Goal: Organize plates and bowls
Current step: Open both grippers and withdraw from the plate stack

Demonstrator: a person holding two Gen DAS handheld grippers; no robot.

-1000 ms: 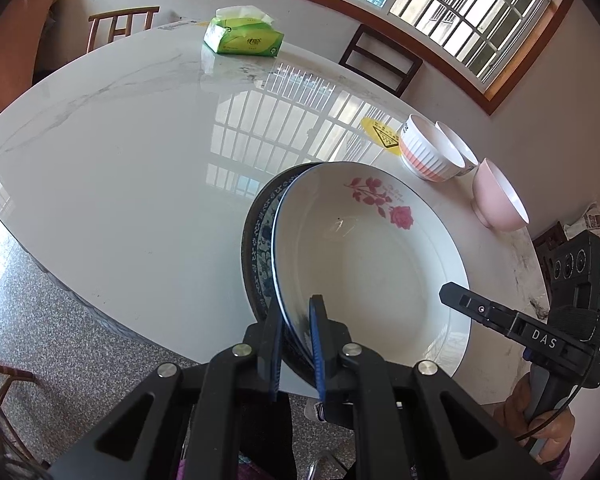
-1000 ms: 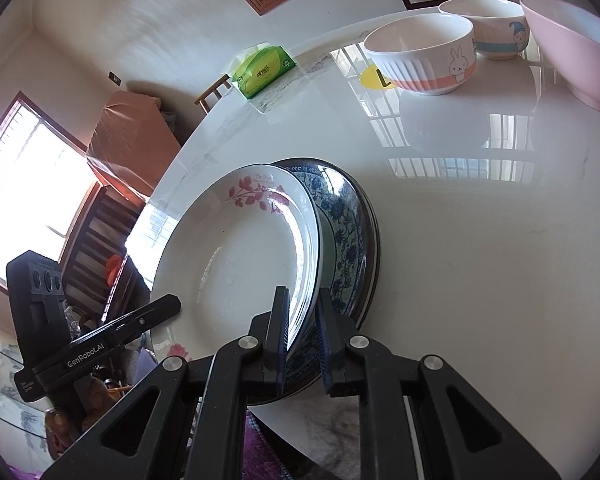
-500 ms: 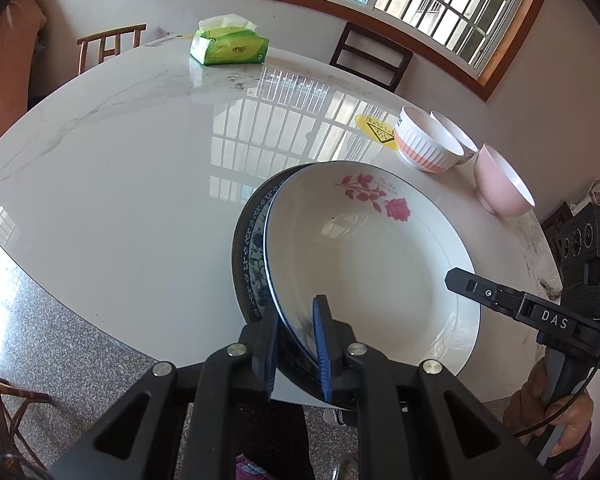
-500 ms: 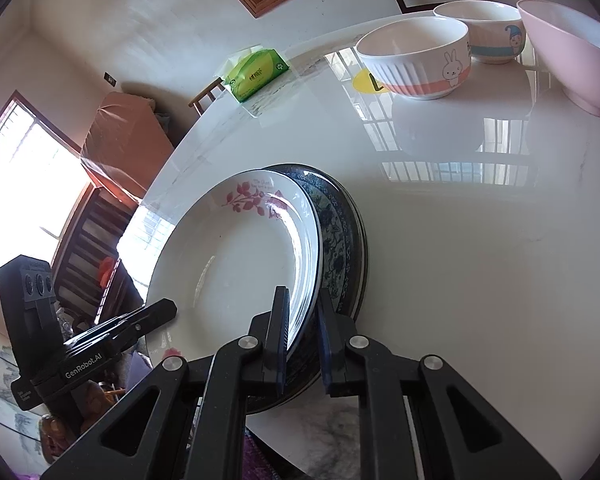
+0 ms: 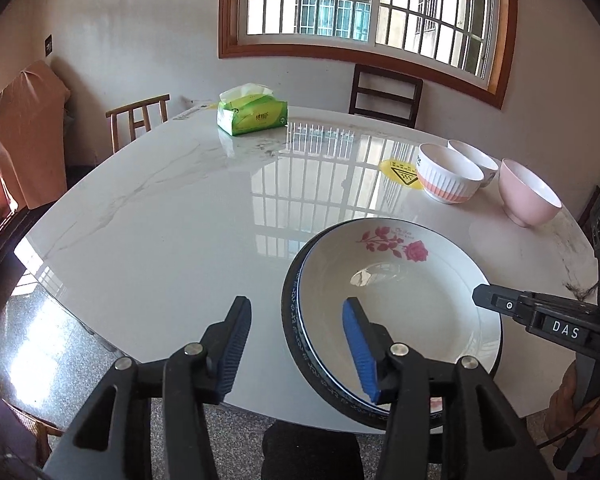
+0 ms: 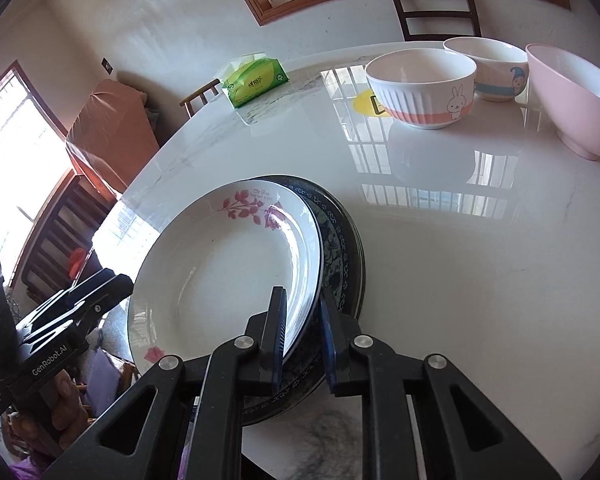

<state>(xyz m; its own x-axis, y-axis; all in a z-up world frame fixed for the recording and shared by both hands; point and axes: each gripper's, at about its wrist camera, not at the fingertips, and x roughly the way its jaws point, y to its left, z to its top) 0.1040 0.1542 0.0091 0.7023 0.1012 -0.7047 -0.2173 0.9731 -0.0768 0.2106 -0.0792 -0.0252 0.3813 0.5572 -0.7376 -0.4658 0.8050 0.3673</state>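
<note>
A white plate with a red rose lies in a dark blue patterned plate at the near edge of the white marble table, overhanging it a little. My left gripper is opening. Its jaws stand wide on either side of the stack's left rim, and the pads are off it. My right gripper is pinched on both rims at the other side and is starting to open.
Three bowls stand at the far right: a ribbed one with a rabbit, a blue-banded one and a pink one. There is a yellow sticker, a green tissue pack at the back, and chairs around the table.
My left gripper has let go of the plates' rim and opened wide. The stack has come down from tilted to flat on the table. The right gripper's hold looks the same.
</note>
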